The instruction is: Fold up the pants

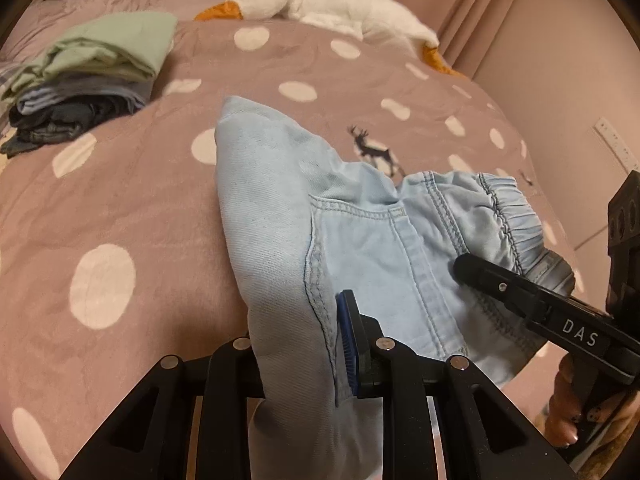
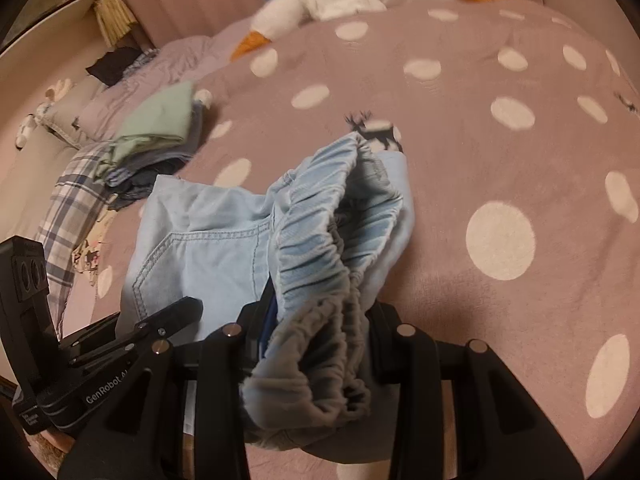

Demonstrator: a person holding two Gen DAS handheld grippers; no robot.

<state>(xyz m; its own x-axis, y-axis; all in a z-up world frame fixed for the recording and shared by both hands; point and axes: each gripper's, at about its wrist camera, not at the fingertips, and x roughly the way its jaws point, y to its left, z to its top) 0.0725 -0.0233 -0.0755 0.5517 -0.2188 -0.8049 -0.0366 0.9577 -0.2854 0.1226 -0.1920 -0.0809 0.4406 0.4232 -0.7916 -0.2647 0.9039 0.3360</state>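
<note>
Light blue denim pants (image 1: 360,240) with an elastic waistband (image 1: 516,216) lie partly folded on the pink dotted bedspread (image 1: 140,208). My left gripper (image 1: 304,344) is shut on the fold of a pant leg near the side seam. My right gripper (image 2: 316,344) is shut on the bunched waistband (image 2: 320,272). The right gripper also shows in the left wrist view (image 1: 520,296) at the right, by the waistband. The left gripper shows in the right wrist view (image 2: 160,328) at the lower left.
A stack of folded clothes (image 1: 88,80) with a green item on top sits at the far left of the bed. A white plush goose (image 1: 332,8) lies along the far edge. Plaid cloth (image 2: 72,208) lies left of the stack. A wall (image 1: 560,80) stands to the right.
</note>
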